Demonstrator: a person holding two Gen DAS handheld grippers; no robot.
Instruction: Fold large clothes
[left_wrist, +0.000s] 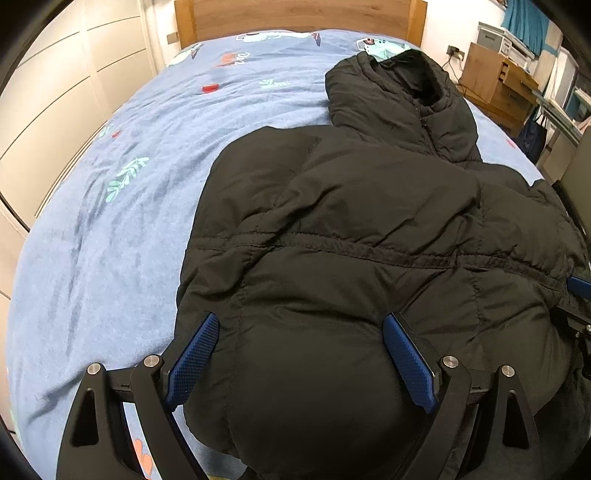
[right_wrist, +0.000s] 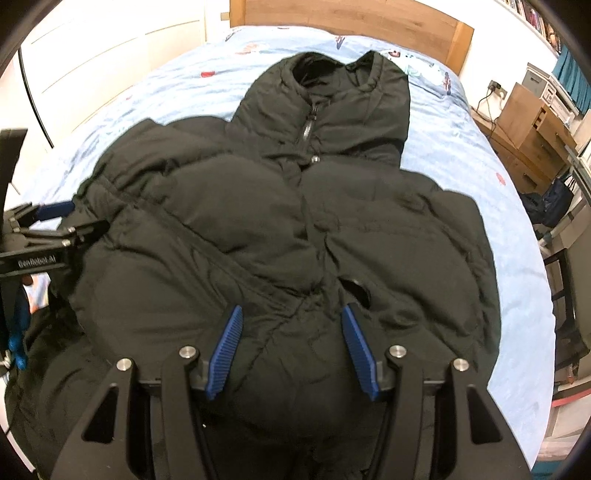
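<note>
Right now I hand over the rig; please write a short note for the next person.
Left gripper: open, jaws on both sides of the puffy hem of the black puffer jacket, not closed.
Right gripper: open over the hem, near the zipper.
Jacket lies front up on the blue bedspread, hood toward the headboard, sleeves folded in across the chest.
Left: grasp the hem, fold toward the hood.

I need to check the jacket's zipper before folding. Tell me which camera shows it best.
The right wrist view. There the zipper runs down the middle of the black puffer jacket, facing the camera below the collar. In the left wrist view only a short, dark stretch of zipper shows near the collar, seen at an angle.
</note>
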